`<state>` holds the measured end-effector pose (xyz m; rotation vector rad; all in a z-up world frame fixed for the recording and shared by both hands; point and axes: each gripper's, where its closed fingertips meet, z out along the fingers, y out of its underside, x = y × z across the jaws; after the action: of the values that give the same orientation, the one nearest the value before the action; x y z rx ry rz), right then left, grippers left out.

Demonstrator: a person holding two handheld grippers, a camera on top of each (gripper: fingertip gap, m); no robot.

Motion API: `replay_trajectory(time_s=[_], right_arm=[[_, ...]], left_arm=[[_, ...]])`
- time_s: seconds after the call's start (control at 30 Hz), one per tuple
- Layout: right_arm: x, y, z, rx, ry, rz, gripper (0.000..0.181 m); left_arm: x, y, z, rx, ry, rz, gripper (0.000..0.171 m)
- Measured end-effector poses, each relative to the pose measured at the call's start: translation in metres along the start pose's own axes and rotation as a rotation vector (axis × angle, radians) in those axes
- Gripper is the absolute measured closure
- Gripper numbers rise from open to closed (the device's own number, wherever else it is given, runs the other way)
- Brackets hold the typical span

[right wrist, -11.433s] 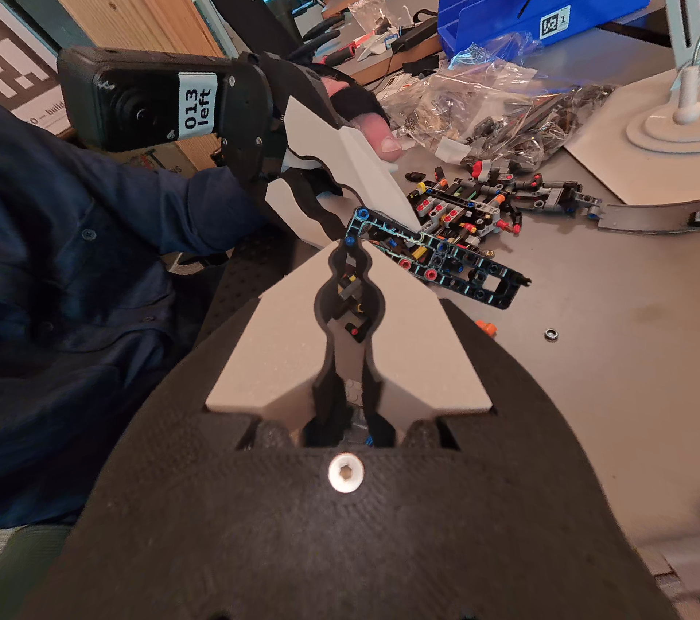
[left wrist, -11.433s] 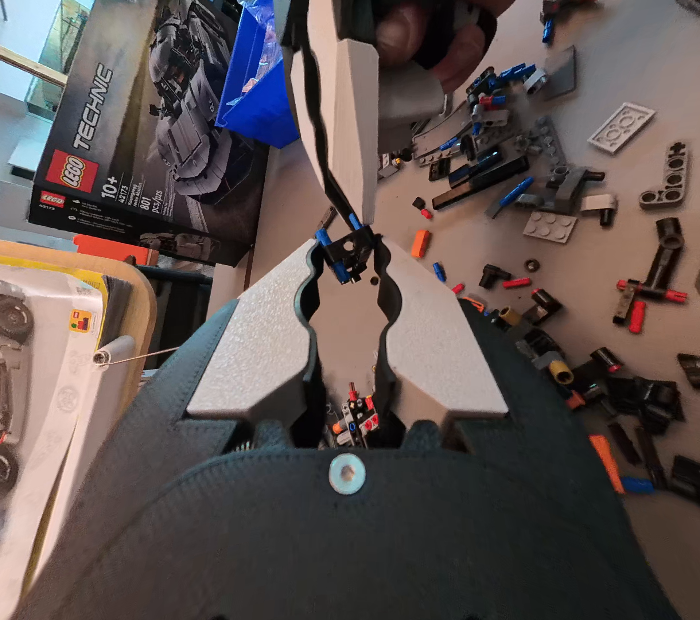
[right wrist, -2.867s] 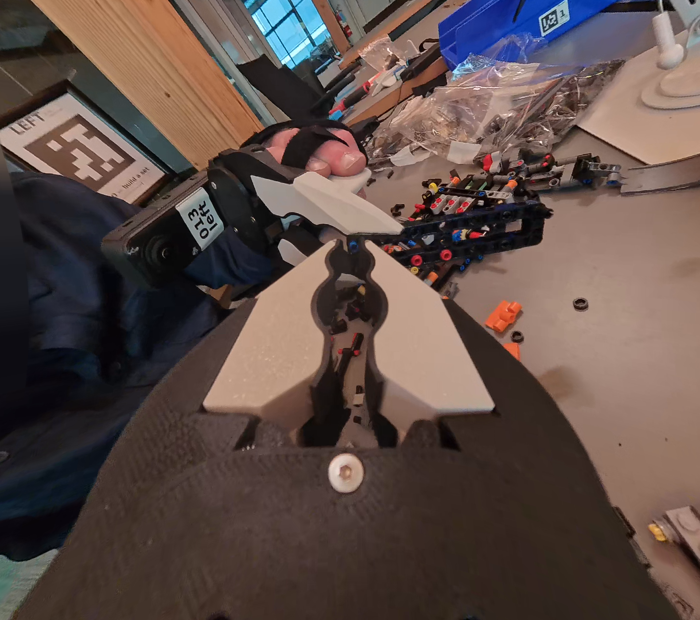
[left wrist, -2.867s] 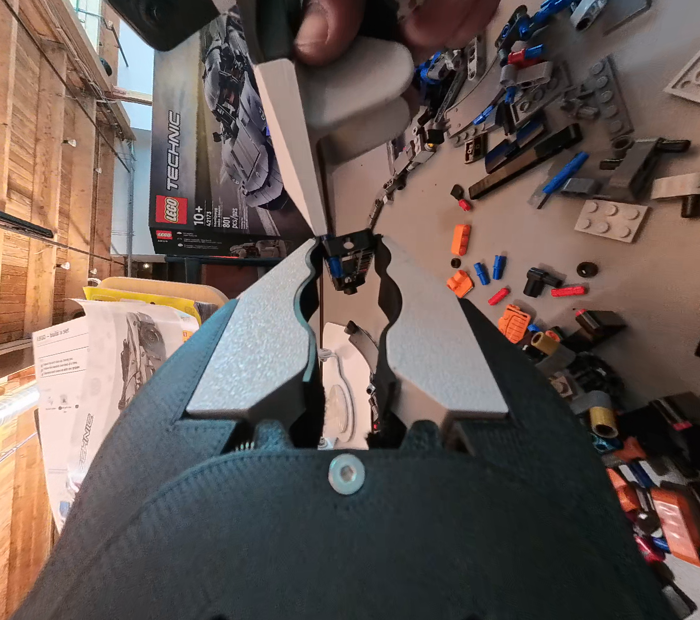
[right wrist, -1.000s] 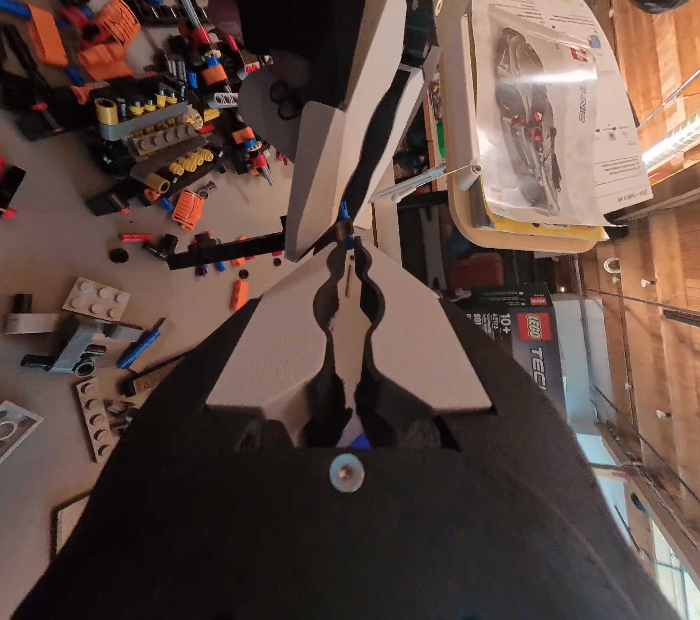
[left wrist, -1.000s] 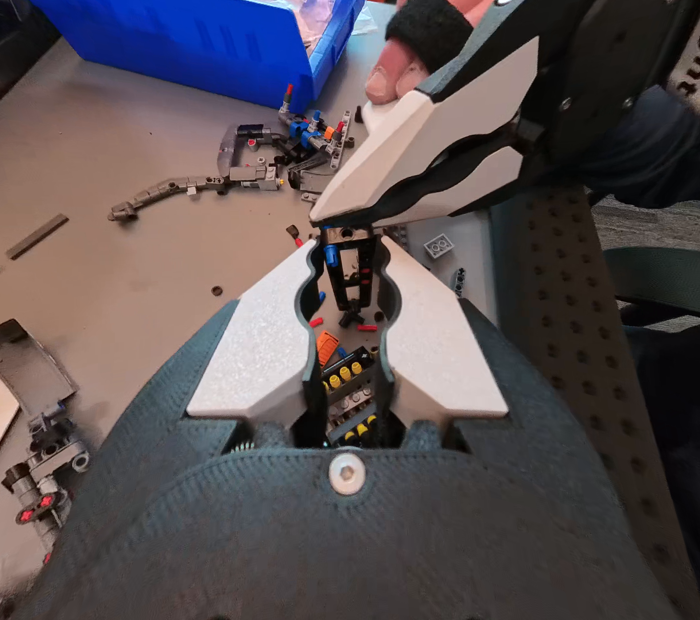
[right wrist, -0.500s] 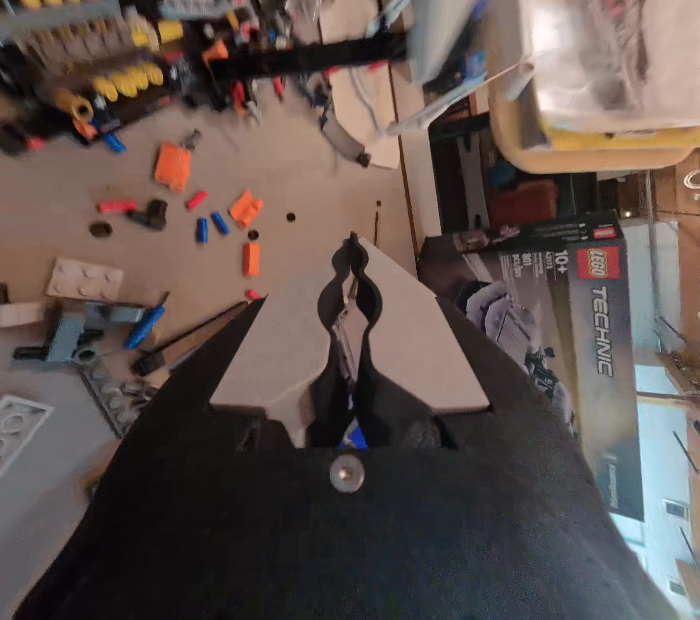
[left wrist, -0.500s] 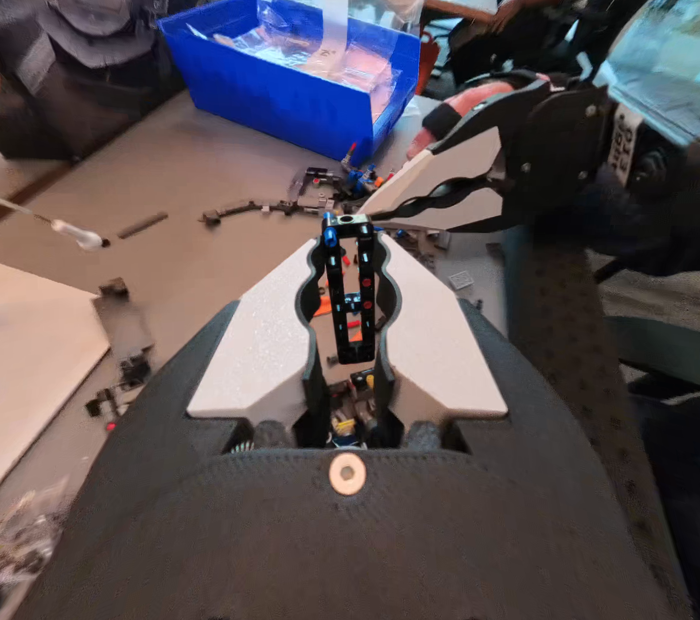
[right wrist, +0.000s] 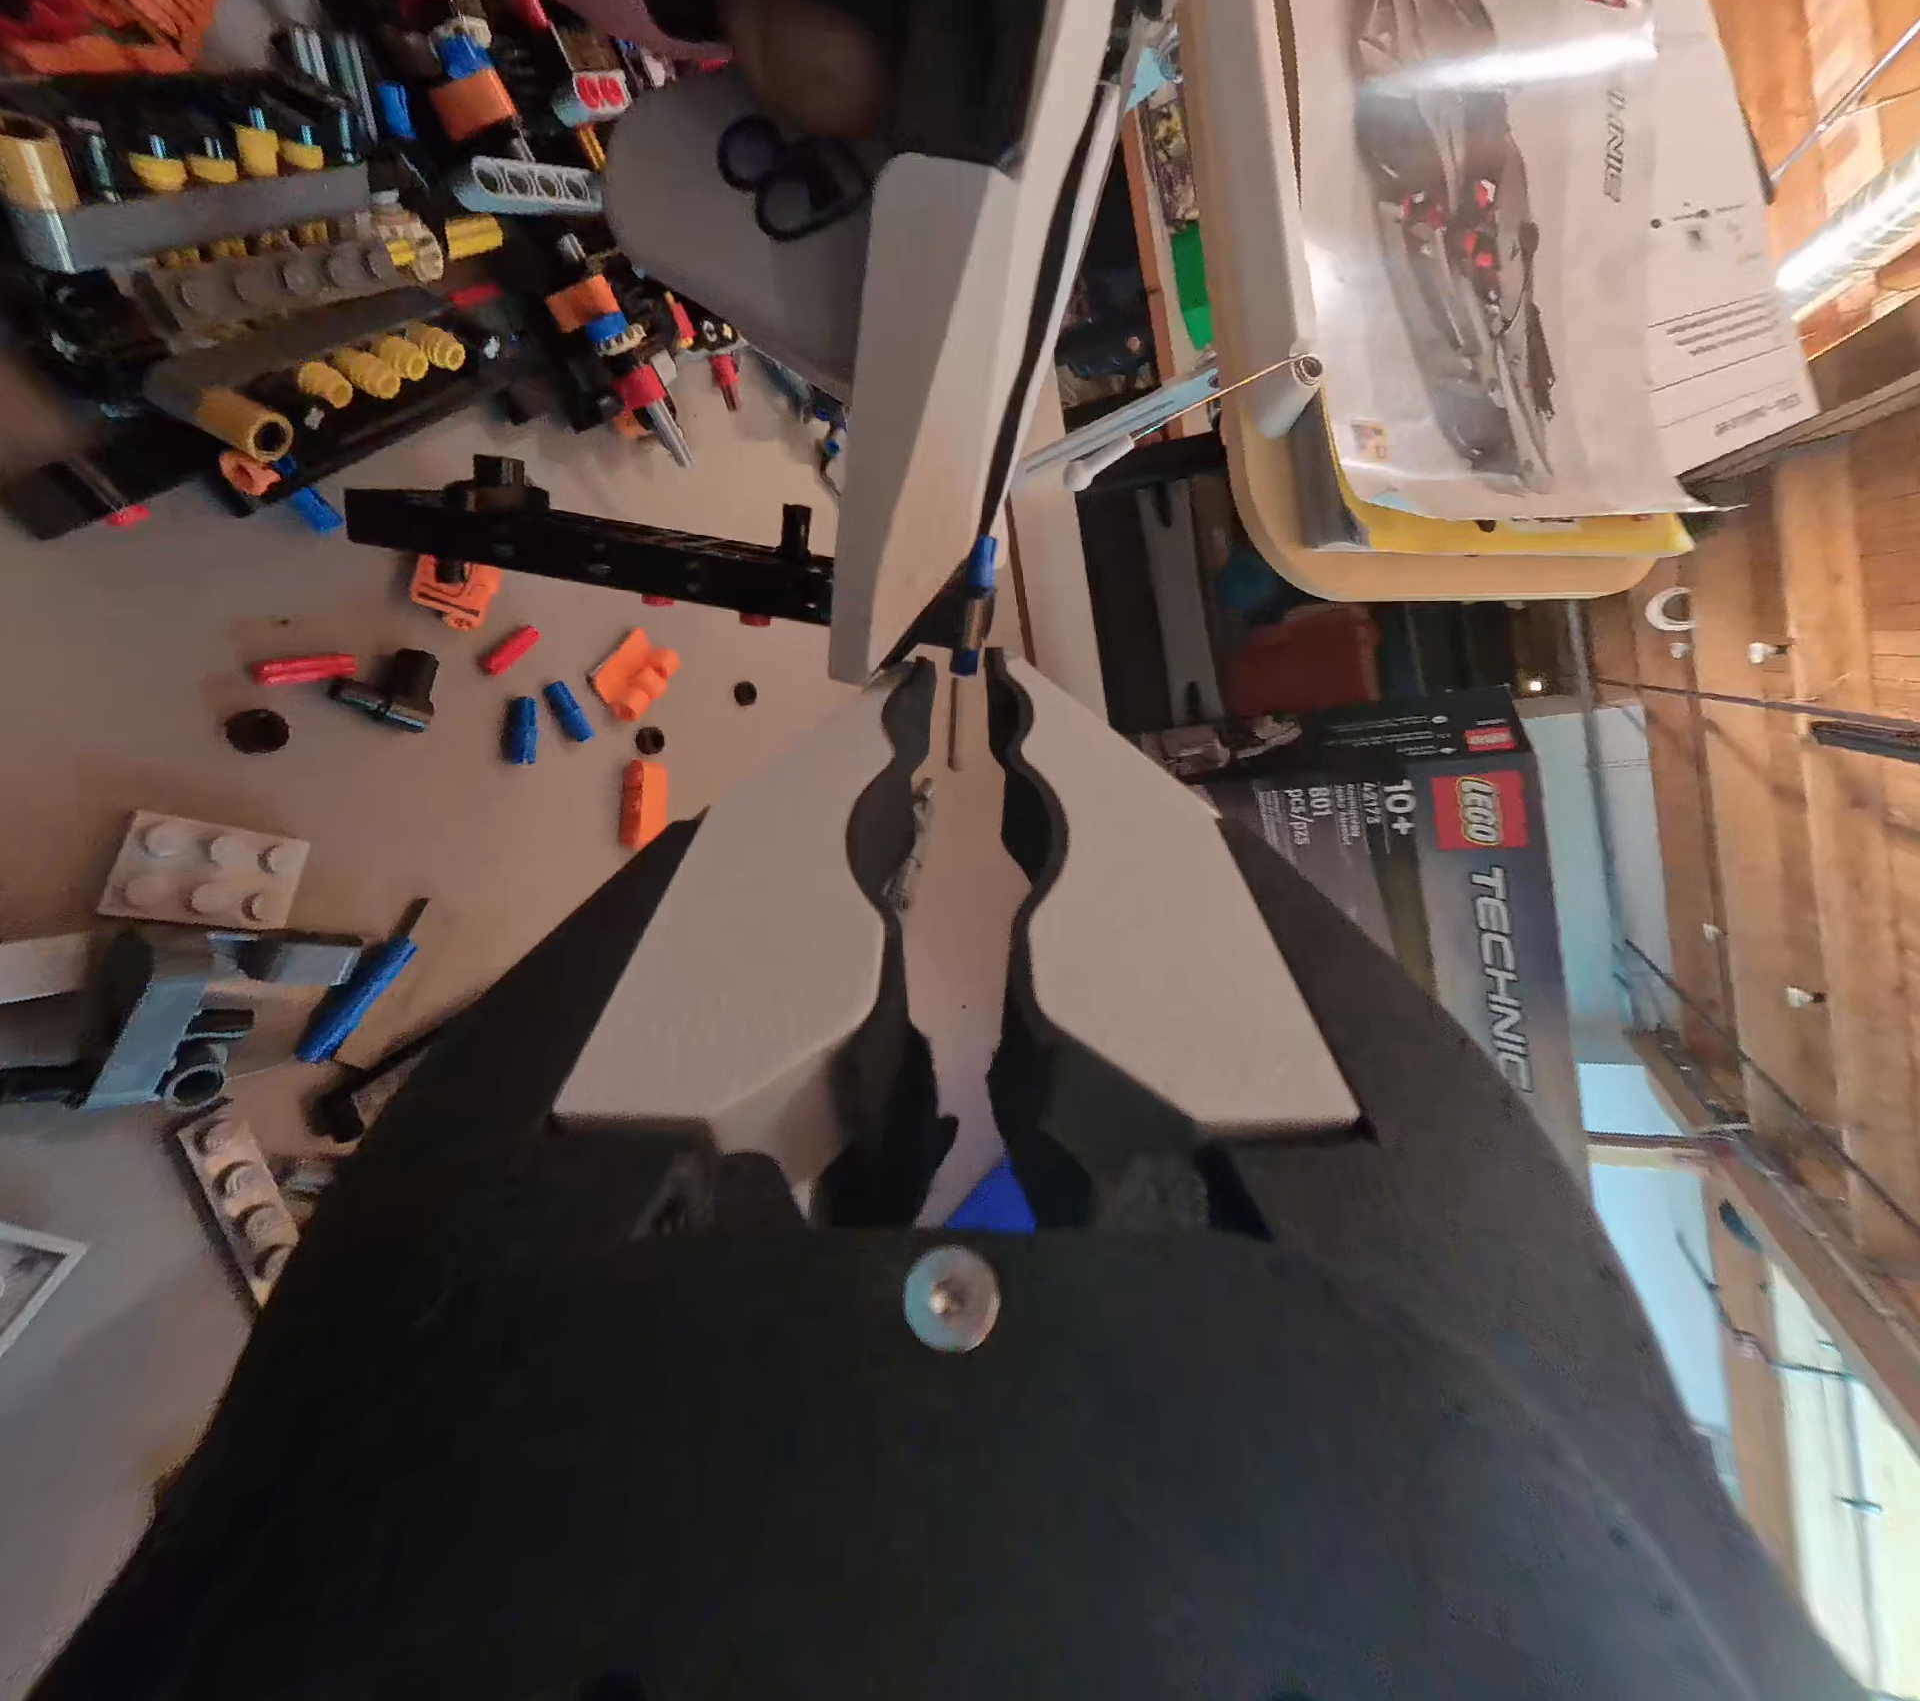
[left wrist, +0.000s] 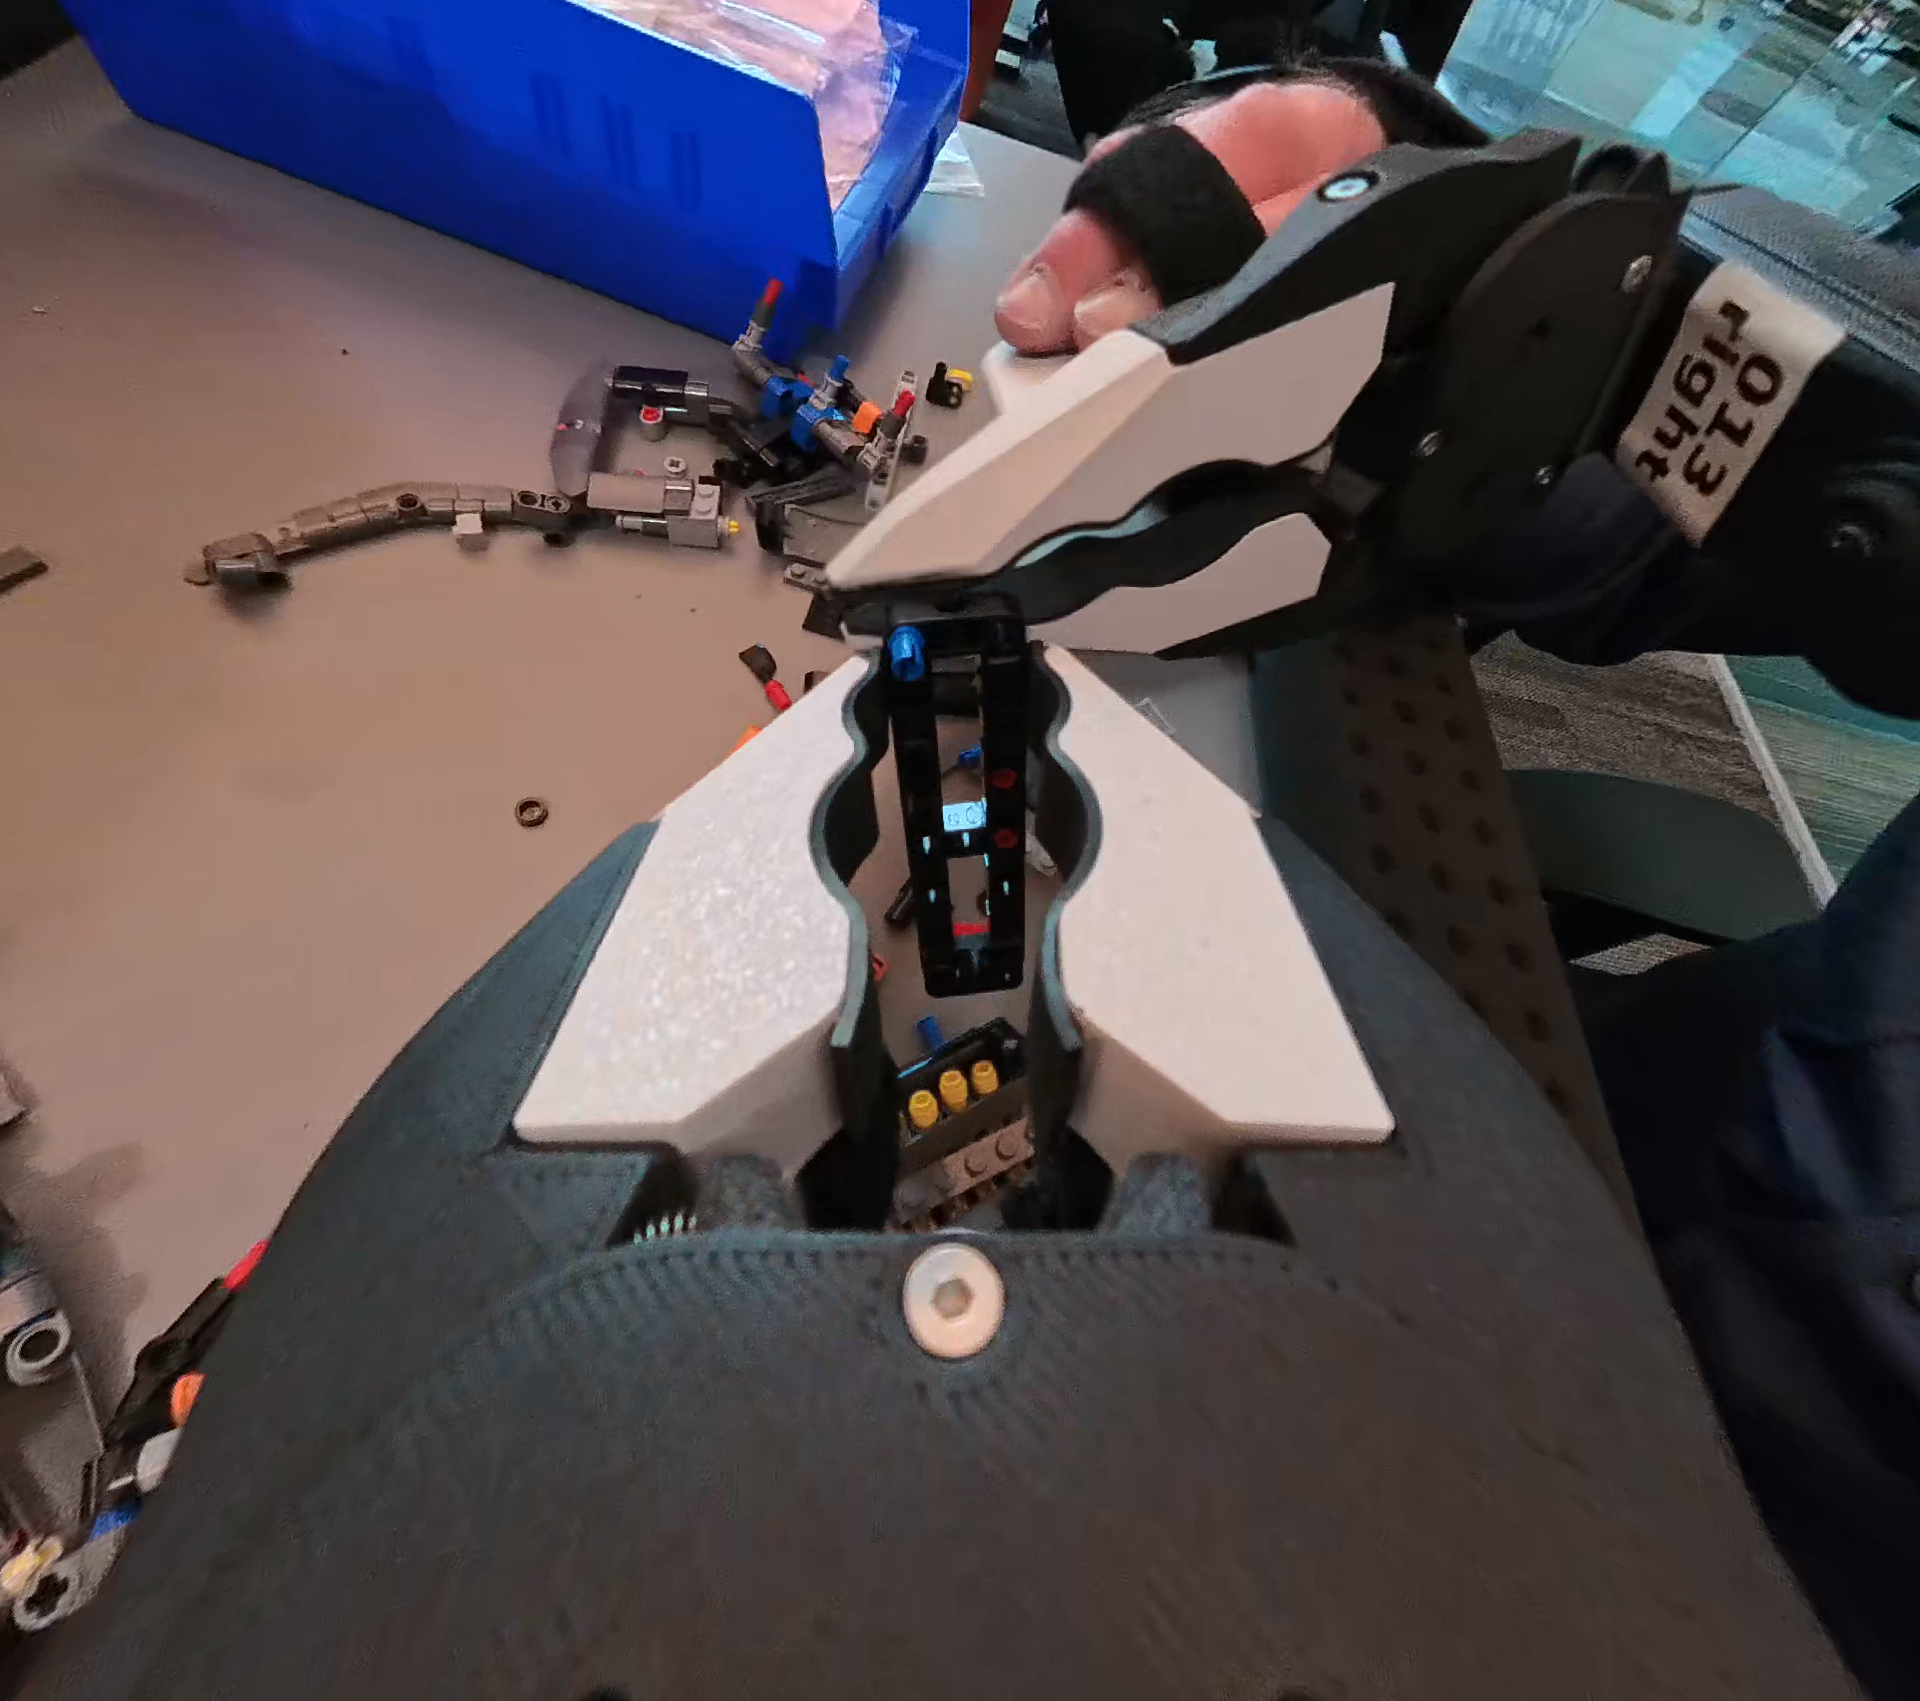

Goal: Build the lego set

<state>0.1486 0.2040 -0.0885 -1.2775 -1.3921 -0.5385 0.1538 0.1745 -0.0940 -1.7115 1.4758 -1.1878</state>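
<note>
The black lego frame (left wrist: 958,820), a long open beam with blue and red pins, stands between the fingers of my left gripper (left wrist: 956,664), which is clamped on its upper end; the frame's lower end hangs free above the grey table (left wrist: 312,768). A blue pin (left wrist: 906,645) projects from the frame's top left corner. My right gripper (left wrist: 847,597) enters from the right, a hand (left wrist: 1164,217) strapped to its handle; its fingers sit slightly apart, with their tips meeting the top of the frame.

In the right wrist view, my right gripper (right wrist: 951,669) shows a narrow gap between its tips, just short of the blue pin (right wrist: 977,571) at the frame's end. The frame (right wrist: 582,545) runs leftwards over the table, edge-on. I cannot tell whether the tips touch the pin.

Behind the frame lies a partly built assembly (right wrist: 260,280) with yellow pins. Loose orange, blue and red pieces (right wrist: 582,706) lie scattered on the table. A blue bin (left wrist: 468,51) stands at the far edge; the set's box (right wrist: 1455,903) and an instruction booklet (right wrist: 1507,145) lie beyond the table.
</note>
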Motion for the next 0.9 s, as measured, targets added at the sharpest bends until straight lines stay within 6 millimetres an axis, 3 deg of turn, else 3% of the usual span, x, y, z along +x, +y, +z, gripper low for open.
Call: replay_trajectory(time_s=[0.37,0.7,0.9], right_arm=[[0.003,-0.001,-0.001,-0.012,0.017,0.009,0.178],[-0.012,0.009,0.003,-0.114,-0.054,-0.016,0.181],[-0.006,0.009,0.0,-0.107,-0.026,-0.008,0.181]], left_arm=[[0.003,-0.002,0.001,0.024,0.069,-0.083,0.149],[-0.004,0.015,0.01,-0.109,-0.072,0.047,0.149],[0.001,0.001,0.003,-0.042,-0.09,0.055,0.15]])
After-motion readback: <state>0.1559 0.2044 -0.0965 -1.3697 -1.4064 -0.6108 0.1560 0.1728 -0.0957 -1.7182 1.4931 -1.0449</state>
